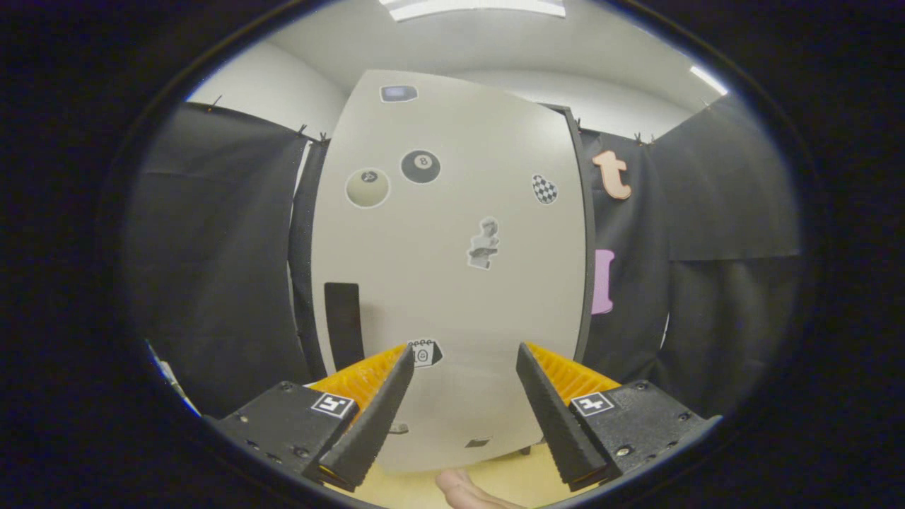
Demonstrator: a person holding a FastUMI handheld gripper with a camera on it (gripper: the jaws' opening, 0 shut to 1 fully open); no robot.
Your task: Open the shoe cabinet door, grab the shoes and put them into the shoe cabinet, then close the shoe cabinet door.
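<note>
A pale wooden floor (509,477) runs up to black cloth walls (219,268) under a white ceiling (495,49). The shoe cabinet (452,283) stands upright on the floor, long axis vertical, its sticker-covered door (424,297) shut and facing the gripper (464,357). The fingers are spread wide and hold nothing, the cabinet just beyond them.

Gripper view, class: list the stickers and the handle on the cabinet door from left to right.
Dark handle strip → pale ball sticker → black eight-ball sticker → statue sticker → checkered sticker. The tool is open before the shut cabinet door.
</note>
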